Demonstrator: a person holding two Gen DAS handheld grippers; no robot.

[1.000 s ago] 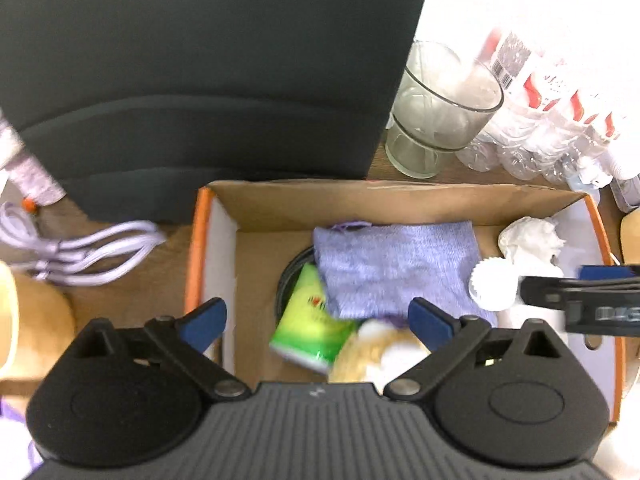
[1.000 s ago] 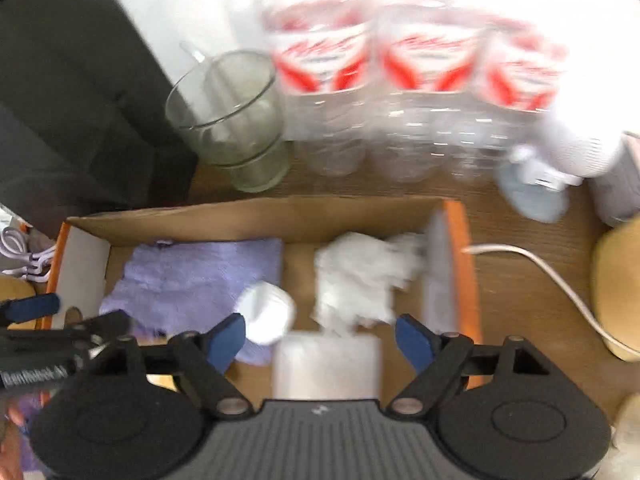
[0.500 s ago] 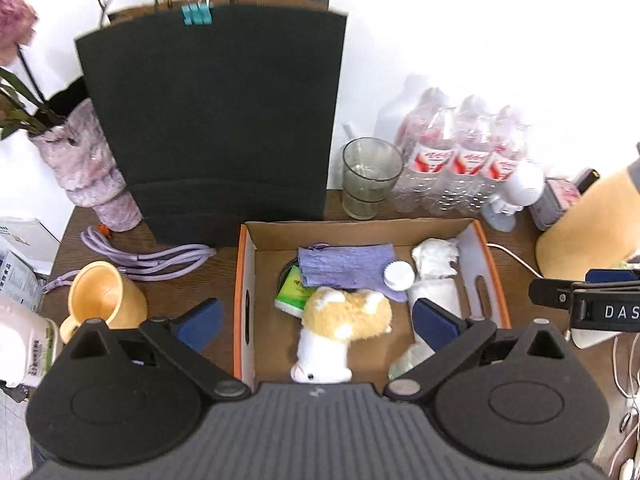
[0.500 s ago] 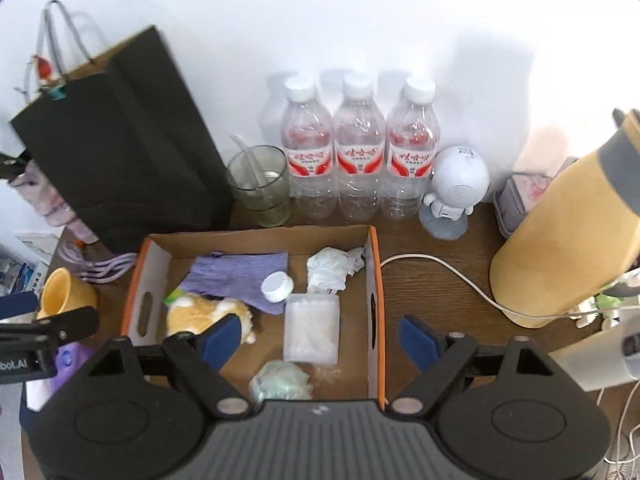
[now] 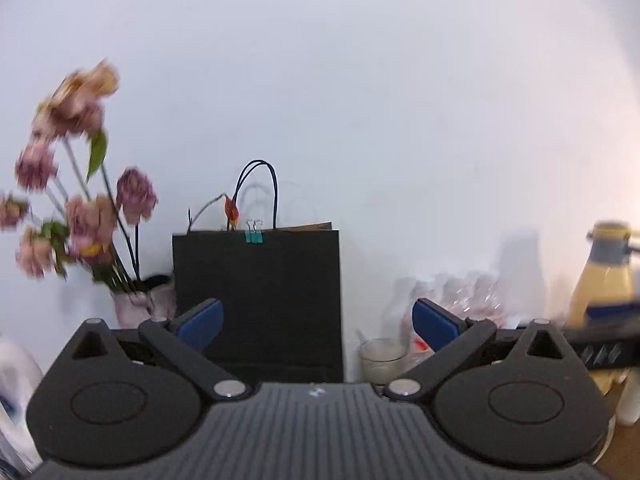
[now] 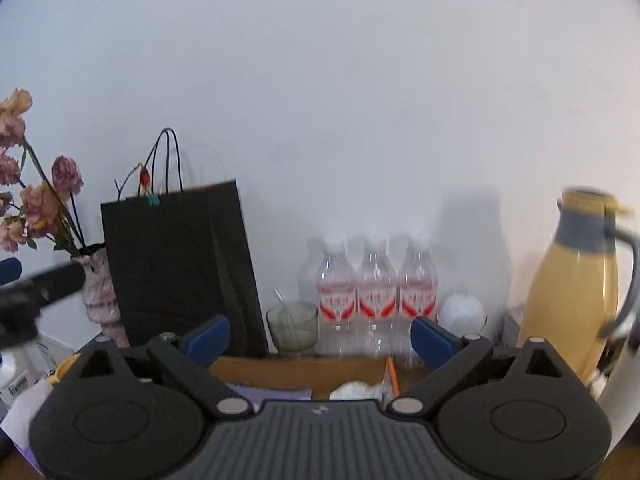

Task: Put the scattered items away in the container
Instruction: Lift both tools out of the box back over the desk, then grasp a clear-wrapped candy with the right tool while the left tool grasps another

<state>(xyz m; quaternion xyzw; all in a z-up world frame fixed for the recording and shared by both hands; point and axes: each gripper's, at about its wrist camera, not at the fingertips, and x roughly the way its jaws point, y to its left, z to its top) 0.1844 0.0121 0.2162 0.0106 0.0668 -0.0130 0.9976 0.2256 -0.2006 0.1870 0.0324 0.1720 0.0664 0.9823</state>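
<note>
Box: we see the cardboard box [image 6: 304, 376] only from the right wrist view, low between our right fingers and just past them; its far wall and orange right edge show, the rest is hidden behind the gripper body.
Box contents: a purple cloth [image 6: 272, 393] lies just inside, nearer the left finger; crumpled white tissue [image 6: 356, 391] lies nearer the right finger.
Right gripper [image 6: 320, 334]: our fingers stand wide apart and have just been opening further, with nothing between them.
Left gripper [image 5: 318, 320]: our fingers are wide apart and hold nothing; the box is out of this view.
Beyond the right fingers: a glass [image 6: 292, 328] stands behind the box, between the fingers, and three water bottles [image 6: 376, 288] stand in a row just right of it, against the wall.
Past the right finger: a small white round figure [image 6: 462, 312], then a tall yellow jug [image 6: 576, 288] further right.
Past the left finger: a black paper bag [image 6: 180, 272] stands upright, with a vase of pink flowers [image 6: 100, 300] on its left.
Left view: the same bag [image 5: 258, 300] fills the gap between our fingers; flowers, blurred, sit to the left; bottles and jug, blurred, to the right.
Table [image 6: 620, 456]: only a brown corner shows, at the lower right.
</note>
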